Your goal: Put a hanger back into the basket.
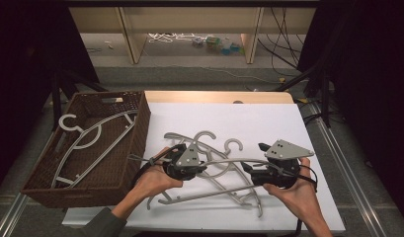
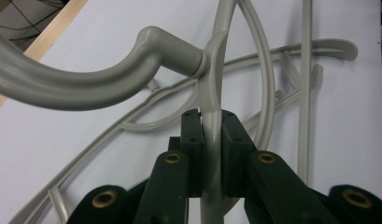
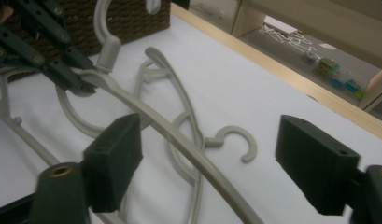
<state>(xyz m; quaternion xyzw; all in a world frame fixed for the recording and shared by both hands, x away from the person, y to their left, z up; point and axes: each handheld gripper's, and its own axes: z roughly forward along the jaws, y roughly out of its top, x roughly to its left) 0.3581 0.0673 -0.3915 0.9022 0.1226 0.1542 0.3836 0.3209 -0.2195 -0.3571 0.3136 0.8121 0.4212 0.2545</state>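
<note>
Your left tool (image 2: 211, 140) clamps the hanger (image 2: 212, 84); your right tool (image 3: 207, 163) gapes wide; lifting toward the basket (image 1: 135, 133) may drag tangled neighbours.

Smooth grey plastic hangers (image 1: 217, 168) are lying on matt white board (image 1: 268, 123) beside a rough woven wicker basket (image 1: 108, 170).

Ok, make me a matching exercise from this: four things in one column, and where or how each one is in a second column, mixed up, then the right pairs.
Things:
1. left tool
2. right tool
3. wicker basket
4. loose hook

Places or states:
A. lies on the white table top
B. shut on a grey hanger's arm
C. stands at the table's left, one hanger inside
D. jaws wide apart, hanger arm between them, not gripped

Pairs: 1-B, 2-D, 3-C, 4-A
</note>
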